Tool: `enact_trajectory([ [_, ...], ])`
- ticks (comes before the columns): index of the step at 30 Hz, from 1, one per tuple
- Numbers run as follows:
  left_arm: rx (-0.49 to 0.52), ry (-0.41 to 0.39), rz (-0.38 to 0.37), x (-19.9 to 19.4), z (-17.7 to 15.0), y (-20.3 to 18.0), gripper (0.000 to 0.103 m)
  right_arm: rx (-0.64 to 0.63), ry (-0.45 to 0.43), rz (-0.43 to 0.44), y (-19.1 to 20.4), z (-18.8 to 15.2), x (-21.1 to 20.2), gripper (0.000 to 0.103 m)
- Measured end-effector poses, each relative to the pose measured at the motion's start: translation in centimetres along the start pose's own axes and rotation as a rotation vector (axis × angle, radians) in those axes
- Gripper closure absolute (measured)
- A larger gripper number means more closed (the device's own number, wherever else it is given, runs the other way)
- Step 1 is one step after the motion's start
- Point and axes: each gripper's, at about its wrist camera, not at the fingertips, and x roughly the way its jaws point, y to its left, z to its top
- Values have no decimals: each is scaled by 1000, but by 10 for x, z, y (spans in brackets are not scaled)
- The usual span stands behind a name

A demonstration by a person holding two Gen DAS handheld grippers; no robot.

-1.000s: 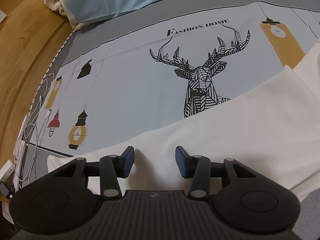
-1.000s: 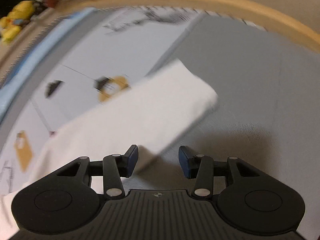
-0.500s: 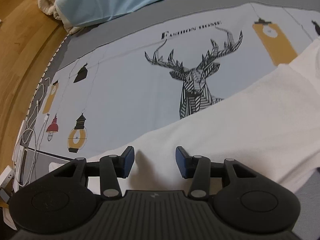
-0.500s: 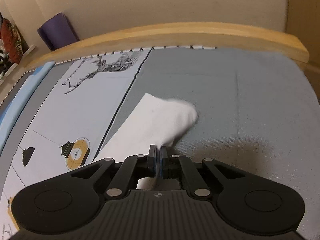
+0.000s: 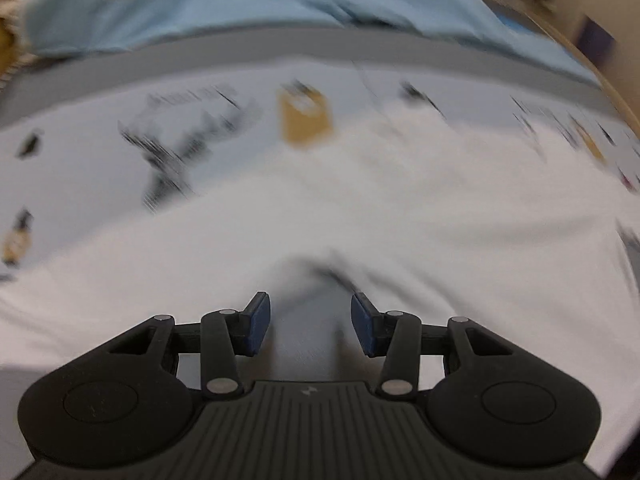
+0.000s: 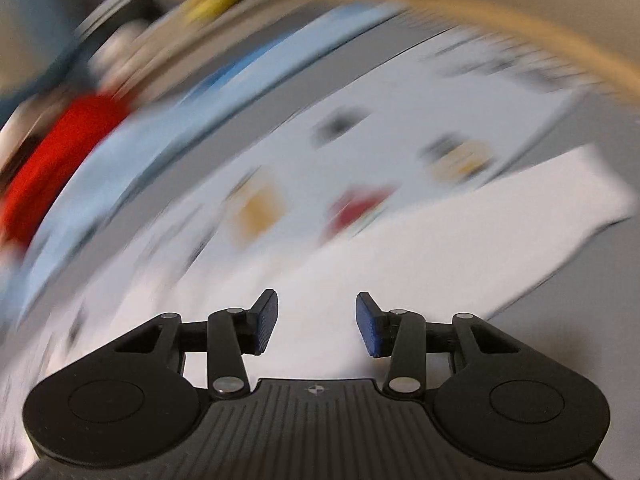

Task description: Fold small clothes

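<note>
A white garment (image 5: 400, 216) lies spread on the printed bed sheet, blurred by motion in both views. In the left wrist view my left gripper (image 5: 310, 322) hangs above it with its blue pads apart and nothing between them; a fold or notch in the cloth shows just ahead of the fingertips. In the right wrist view my right gripper (image 6: 316, 322) is over the same white garment (image 6: 460, 248), whose long folded part runs off to the right. Its jaws are opening and no cloth sits between the pads.
The sheet (image 5: 224, 80) carries a deer and lantern print with a grey border. A light blue quilt (image 5: 240, 8) lies beyond it, with something red (image 6: 52, 160) behind. A wooden bed rail (image 6: 520, 20) curves along the far right edge.
Both views have swung and blurred as the hands rose and turned. The right gripper, shut half a second ago by the white cloth's edge, now stands open. The left gripper's opening is unchanged.
</note>
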Motion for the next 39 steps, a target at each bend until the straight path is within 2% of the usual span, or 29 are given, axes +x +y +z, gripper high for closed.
enact_trajectory([
  [2, 36, 53, -52, -3, -22, -16, 53, -113, 141, 75, 24, -30, 3, 58],
  [4, 62, 108, -98, -6, -46, -29, 53, -214, 252, 101, 43, -63, 3, 58],
  [8, 113, 208, -159, -10, -94, -48, 53, -379, 403, 65, 60, -114, -2, 58],
  [11, 110, 254, -194, -11, -123, -57, 53, -436, 464, 36, 61, -143, -10, 58],
  [16, 85, 297, -185, -7, -153, -69, 53, -473, 510, -40, 57, -177, -23, 58],
  [18, 85, 312, -187, -4, -160, -75, 59, -469, 522, -81, 54, -188, -25, 58],
  [20, 103, 314, -174, -4, -168, -84, 78, -451, 530, -103, 48, -196, -31, 62],
  [21, 112, 310, -167, -5, -171, -88, 83, -441, 525, -106, 45, -198, -36, 67],
  [22, 117, 304, -166, -6, -173, -91, 93, -435, 522, -101, 45, -200, -40, 80],
  [23, 117, 298, -167, -8, -174, -93, 97, -427, 515, -89, 44, -201, -46, 98],
  [25, 122, 268, -171, -19, -172, -96, 97, -409, 494, -60, 45, -200, -58, 97],
  [27, 125, 215, -187, -40, -167, -96, 98, -352, 441, 15, 46, -190, -82, 98],
  [28, 120, 172, -205, -55, -163, -93, 98, -287, 388, 74, 44, -180, -100, 98],
  [31, 64, 14, -298, -108, -157, -68, 98, -61, 205, 342, 28, -154, -165, 98],
  [32, 57, -15, -293, -117, -158, -61, 98, -32, 177, 377, 23, -153, -175, 98],
  [33, 62, -21, -263, -121, -160, -54, 98, -13, 164, 376, 17, -154, -182, 98],
  [34, 56, 14, -220, -115, -163, -50, 98, -21, 184, 330, 15, -158, -179, 98],
  [35, 60, 57, -193, -104, -165, -50, 98, -65, 238, 219, 16, -166, -167, 98],
  [36, 101, 95, -172, -92, -166, -60, 98, -105, 286, 134, 18, -173, -156, 98],
  [39, 250, 192, -110, -68, -179, -86, 97, -265, 384, 16, 35, -198, -134, 98],
])
